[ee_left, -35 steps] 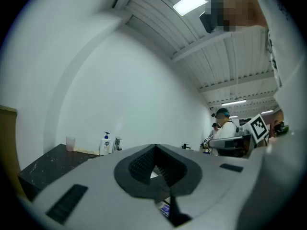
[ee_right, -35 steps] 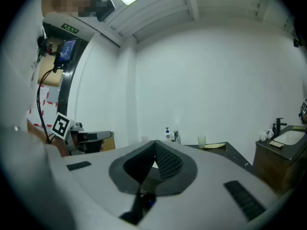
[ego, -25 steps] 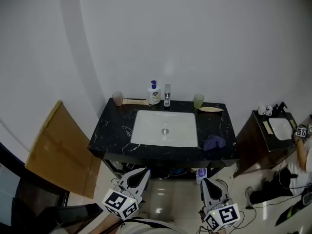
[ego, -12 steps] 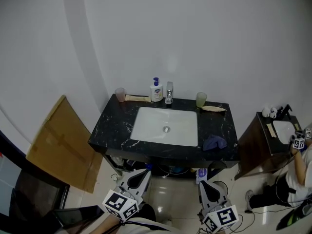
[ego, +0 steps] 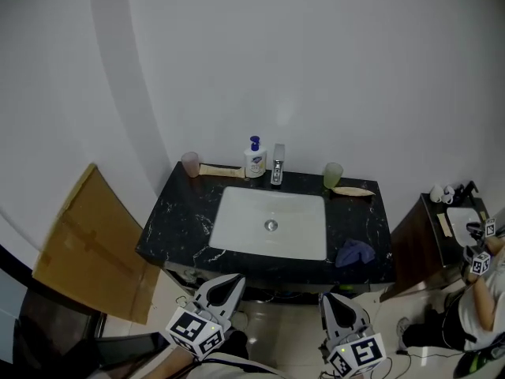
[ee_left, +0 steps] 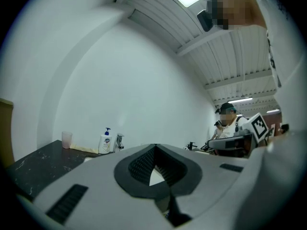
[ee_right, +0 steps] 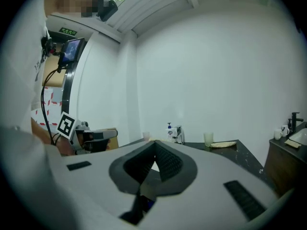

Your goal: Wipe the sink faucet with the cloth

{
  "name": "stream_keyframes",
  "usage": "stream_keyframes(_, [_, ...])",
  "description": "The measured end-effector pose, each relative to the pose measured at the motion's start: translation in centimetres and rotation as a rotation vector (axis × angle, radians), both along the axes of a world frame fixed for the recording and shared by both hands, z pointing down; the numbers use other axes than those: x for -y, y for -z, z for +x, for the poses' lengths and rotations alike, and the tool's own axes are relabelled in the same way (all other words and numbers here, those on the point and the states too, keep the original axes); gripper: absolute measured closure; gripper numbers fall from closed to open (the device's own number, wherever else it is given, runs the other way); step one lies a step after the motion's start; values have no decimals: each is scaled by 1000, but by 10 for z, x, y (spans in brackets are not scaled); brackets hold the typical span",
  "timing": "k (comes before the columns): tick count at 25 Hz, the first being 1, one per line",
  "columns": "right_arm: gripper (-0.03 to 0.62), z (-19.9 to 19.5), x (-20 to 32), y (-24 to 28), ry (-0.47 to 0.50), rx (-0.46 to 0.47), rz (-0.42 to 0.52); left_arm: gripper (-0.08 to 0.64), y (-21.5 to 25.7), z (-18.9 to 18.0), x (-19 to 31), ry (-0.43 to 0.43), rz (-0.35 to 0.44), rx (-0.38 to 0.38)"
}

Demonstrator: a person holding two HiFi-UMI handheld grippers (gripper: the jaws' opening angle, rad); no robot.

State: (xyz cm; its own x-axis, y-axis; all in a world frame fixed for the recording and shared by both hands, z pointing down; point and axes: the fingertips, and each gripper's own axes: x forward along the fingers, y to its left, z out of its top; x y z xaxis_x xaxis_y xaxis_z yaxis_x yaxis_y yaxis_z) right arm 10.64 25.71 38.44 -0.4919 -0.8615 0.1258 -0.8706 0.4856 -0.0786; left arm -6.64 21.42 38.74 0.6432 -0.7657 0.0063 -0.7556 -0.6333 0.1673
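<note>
The chrome faucet (ego: 277, 168) stands at the back of the white sink (ego: 237, 231), which is set in a black marble counter (ego: 173, 219). A blue-purple cloth (ego: 354, 252) lies crumpled on the counter's front right corner. My left gripper (ego: 234, 278) and right gripper (ego: 330, 297) hover below the counter's front edge, well short of cloth and faucet. Both point at the counter with tips together and nothing between them. In the left gripper view the gripper (ee_left: 154, 146) faces the faucet (ee_left: 119, 140); in the right gripper view the gripper (ee_right: 154, 143) also faces the faucet (ee_right: 179, 134).
A soap bottle (ego: 254, 158) stands left of the faucet, with a pink cup (ego: 190, 163) at the back left and a green cup (ego: 332, 174) at the back right. Cardboard (ego: 95, 243) leans at the left. At the right are a brown cabinet (ego: 422, 239) and another person (ego: 477, 290).
The counter has slid lower and looms slightly larger in the head view as I have come closer. Both grippers stay at the bottom edge, jaws still together.
</note>
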Motion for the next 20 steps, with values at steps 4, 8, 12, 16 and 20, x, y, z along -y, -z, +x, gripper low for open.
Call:
stream_keyframes(4, [589, -12, 56, 5, -17, -7, 12, 558, 8, -4, 58, -42, 12, -10])
stream_keyframes(8, [589, -24, 112, 10, -58, -4, 37, 558, 4, -10, 111, -86, 24, 1])
stream_keyframes(12, [589, -38, 165, 8, -82, -22, 50, 558, 1, -14, 166, -114, 32, 18])
stream_keyframes(16, [589, -46, 206, 7, -119, -33, 55, 558, 3, -14, 214, -144, 42, 28])
stream_keyframes(20, [589, -48, 235, 10, -143, -36, 68, 558, 4, -11, 244, -170, 45, 23])
